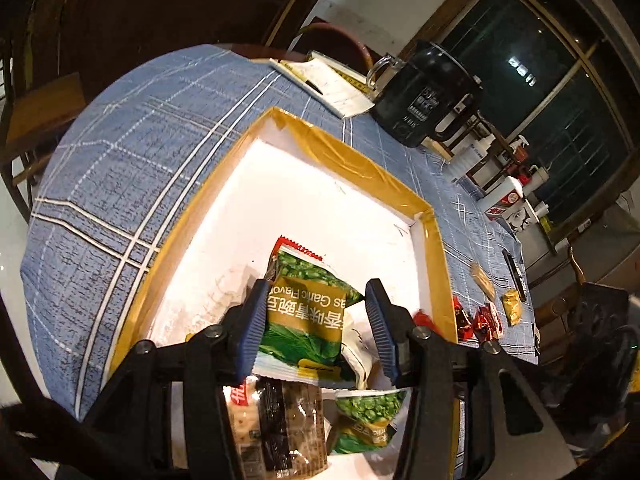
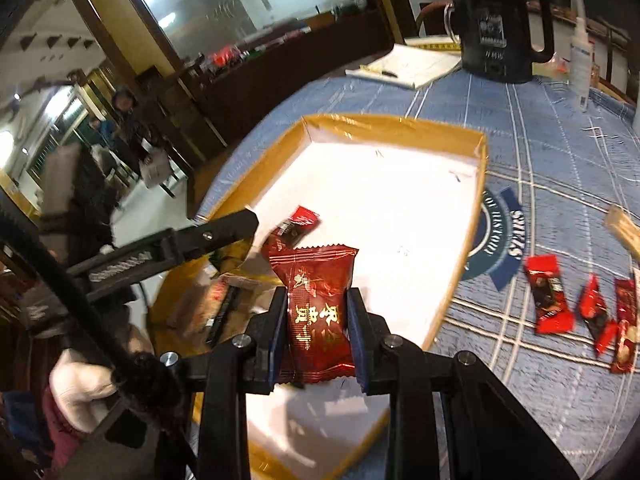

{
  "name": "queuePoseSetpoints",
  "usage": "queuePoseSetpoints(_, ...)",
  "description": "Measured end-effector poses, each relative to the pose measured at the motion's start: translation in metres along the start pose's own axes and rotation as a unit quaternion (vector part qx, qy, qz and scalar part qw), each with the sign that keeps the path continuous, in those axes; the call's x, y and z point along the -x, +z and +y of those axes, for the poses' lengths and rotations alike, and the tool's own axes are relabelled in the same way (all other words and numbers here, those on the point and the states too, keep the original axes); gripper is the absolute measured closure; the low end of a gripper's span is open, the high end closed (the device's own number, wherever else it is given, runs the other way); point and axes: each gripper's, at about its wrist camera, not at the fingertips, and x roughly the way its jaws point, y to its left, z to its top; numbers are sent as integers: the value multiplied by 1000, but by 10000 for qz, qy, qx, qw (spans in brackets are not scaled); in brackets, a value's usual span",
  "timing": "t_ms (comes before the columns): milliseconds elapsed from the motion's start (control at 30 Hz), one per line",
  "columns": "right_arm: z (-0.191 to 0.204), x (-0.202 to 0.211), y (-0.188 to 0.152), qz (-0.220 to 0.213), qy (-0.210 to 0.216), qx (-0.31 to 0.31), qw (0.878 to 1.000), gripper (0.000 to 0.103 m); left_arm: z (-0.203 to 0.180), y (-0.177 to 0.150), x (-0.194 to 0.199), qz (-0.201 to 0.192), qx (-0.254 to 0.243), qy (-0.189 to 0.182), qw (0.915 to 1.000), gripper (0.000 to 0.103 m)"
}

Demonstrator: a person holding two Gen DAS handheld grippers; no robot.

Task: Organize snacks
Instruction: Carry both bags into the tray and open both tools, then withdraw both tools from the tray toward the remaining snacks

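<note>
A white tray with a yellow taped rim [image 1: 352, 156] [image 2: 400, 124] sits on the blue checked tablecloth. My left gripper [image 1: 316, 300] hangs over the tray's near part, its jaws wide apart around a green pea packet [image 1: 308, 312] that lies in the tray. A cracker pack [image 1: 276, 424] and a second pea packet [image 1: 368, 416] lie below it. My right gripper [image 2: 318, 304] is shut on a dark red snack packet [image 2: 316, 304], held above the tray. A small red packet [image 2: 296, 226] lies in the tray behind it.
Several red packets [image 2: 548, 296] [image 1: 484, 320] and a tan bar [image 2: 624, 232] lie on the cloth right of the tray. A black kettle [image 2: 496, 20] [image 1: 424, 96], a notebook with a pen [image 2: 404, 66] and a bottle [image 2: 580, 52] stand at the far side.
</note>
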Motion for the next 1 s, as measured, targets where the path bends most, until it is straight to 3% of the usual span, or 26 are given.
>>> queuePoseSetpoints(133,-4,-19,-2,129,-142,-32,9998,73,-1,-1,4,-8,33,-149,9999,46)
queuePoseSetpoints(367,-8,10,-4,-199,-6,-98,9998,69,-23,-15,40,-401,41,23,9992,20)
queuePoseSetpoints(500,-23,44,-13,-482,95,-281,9984,69,-45,-40,60,-451,138,-396,9981,19)
queuePoseSetpoints(633,-52,80,-25,-757,10,-561,9956,69,-81,-70,73,-508,-83,-623,9967,19)
queuePoseSetpoints(833,-132,144,-58,-1197,-632,-1201,9835,66,-126,-105,73,-575,-383,-658,9954,19)
queuePoseSetpoints(1000,-189,165,-79,-1206,-967,-1691,9734,61,-148,-113,50,-353,-538,-653,9958,19)
